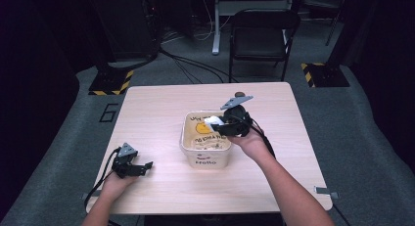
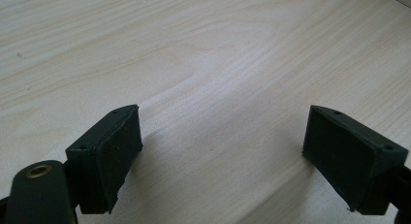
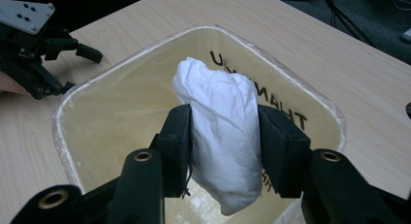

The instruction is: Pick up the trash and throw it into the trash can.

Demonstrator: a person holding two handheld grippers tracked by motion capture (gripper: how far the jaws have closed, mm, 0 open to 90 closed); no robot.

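Right gripper view: right tongs (image 3: 225,151) clamped on white wad (image 3: 220,132), long axis upright, over bin (image 3: 77,93); left tongs (image 2: 223,156) wide.

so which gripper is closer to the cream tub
Right. The right gripper hangs over the cream tub's opening, jaws shut on a white wad. The left gripper rests on the table, off to the tub's left, jaws open.
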